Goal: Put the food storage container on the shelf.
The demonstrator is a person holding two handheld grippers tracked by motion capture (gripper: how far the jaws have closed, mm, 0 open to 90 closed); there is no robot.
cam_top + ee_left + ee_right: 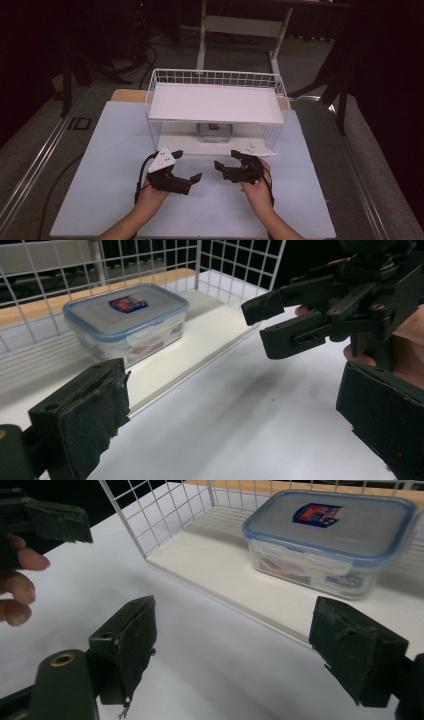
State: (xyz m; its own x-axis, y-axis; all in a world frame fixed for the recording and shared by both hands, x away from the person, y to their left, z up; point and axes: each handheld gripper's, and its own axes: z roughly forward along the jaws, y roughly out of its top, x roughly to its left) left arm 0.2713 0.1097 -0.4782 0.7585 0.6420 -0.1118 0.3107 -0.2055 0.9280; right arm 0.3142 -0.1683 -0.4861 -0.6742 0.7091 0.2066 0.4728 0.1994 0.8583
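A clear food container with a blue-rimmed lid [215,131] sits on the lower shelf of a white wire rack [216,102]. On the white board in front of the rack, my left gripper [186,165] and my right gripper [226,160] face each other, both open and holding nothing. In the left gripper view the container [127,320] lies up and left of my wide-apart jaws, and the right gripper [300,320] is at the upper right. In the right gripper view the container [330,535] is ahead on the shelf board, beyond the open jaws.
The rack's upper shelf [215,102] overhangs the container, and wire walls close its sides and back. The white board [115,165] spreads to the left, right and near side of the grippers. A table frame [240,30] stands behind on the floor.
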